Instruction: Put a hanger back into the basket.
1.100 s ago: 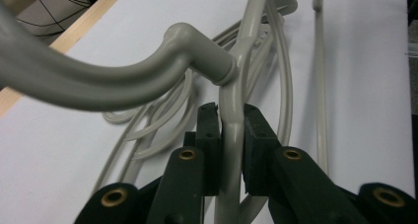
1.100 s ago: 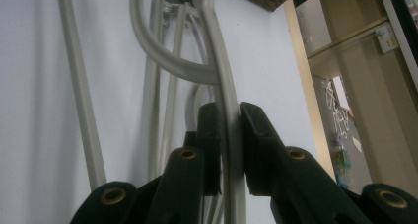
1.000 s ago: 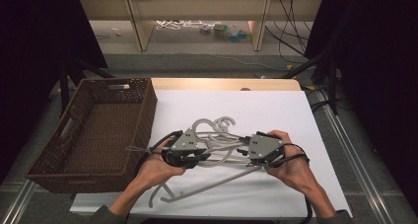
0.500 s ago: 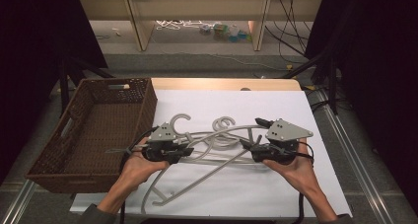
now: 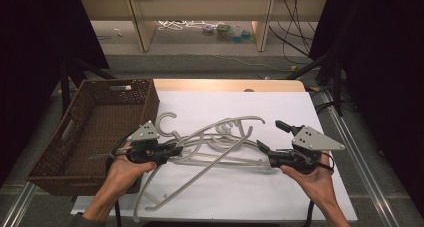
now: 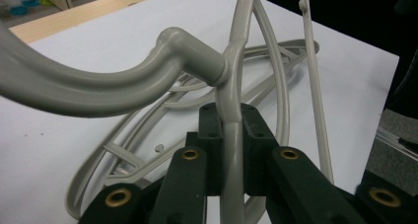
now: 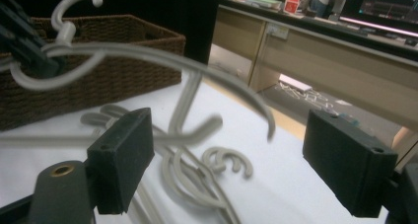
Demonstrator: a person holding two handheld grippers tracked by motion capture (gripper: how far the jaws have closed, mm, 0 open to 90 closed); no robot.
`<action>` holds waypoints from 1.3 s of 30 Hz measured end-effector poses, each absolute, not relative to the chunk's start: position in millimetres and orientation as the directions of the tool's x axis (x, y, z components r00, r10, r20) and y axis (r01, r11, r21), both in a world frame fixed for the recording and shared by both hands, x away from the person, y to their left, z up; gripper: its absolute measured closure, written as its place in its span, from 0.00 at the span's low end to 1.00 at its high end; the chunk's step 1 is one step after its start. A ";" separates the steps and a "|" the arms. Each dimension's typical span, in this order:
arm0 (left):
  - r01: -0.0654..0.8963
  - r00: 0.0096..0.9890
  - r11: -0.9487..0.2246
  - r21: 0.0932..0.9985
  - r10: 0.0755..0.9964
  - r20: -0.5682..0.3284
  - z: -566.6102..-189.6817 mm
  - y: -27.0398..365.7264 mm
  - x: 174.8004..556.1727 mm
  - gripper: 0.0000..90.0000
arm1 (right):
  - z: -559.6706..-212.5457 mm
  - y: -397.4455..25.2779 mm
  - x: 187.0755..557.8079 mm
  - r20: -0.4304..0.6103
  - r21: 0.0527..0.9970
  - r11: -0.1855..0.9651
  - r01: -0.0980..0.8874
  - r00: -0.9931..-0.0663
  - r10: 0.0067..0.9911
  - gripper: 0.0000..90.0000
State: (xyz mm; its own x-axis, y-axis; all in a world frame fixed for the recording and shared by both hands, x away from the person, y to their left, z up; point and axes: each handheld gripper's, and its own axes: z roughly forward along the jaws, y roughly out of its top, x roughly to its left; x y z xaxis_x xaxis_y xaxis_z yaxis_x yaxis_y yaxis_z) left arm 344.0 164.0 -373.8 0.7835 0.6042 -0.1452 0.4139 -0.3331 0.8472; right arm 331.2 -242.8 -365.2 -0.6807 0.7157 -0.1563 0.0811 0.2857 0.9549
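Left gripper (image 5: 172,149) clamped on hanger (image 6: 231,150), lifted off pile (image 5: 220,142) at table (image 5: 310,197) centre. Right gripper (image 5: 270,137) jaws apart, empty, at 3 o'clock. Basket (image 5: 50,162) at 9 o'clock; no hangers in it, transfer pending.

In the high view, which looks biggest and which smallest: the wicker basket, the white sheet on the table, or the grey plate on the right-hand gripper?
1. White sheet, covering most of the tabletop.
2. Wicker basket.
3. Grey three-cornered plate on the right gripper, smallest by far.
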 end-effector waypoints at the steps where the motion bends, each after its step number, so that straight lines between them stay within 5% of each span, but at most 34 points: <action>1: 0.412 0.785 -0.322 0.853 0.600 -0.153 -373.3 165.5 343.0 0.91 | -367.1 -243.7 329.0 -0.148 0.952 0.288 0.099 -0.677 0.721 0.21; 28: 0.459 0.651 -0.204 0.865 0.740 -0.170 -293.0 259.3 369.2 0.91 | -409.4 -249.8 311.4 -0.087 0.941 0.289 0.177 -0.699 0.710 0.18; 39: 0.430 0.559 -0.230 0.873 0.827 -0.057 -275.3 293.6 395.7 0.91 | -415.2 -249.7 311.4 -0.082 0.936 0.296 0.189 -0.702 0.708 0.19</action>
State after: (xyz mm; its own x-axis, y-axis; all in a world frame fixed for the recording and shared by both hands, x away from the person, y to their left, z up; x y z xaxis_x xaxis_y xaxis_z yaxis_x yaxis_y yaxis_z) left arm 395.7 293.6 -275.3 0.5592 0.8270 -0.0573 0.4297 -0.2300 0.8732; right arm 311.4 -249.7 -415.2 -0.7018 0.7077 -0.0816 0.1894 0.2958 0.9363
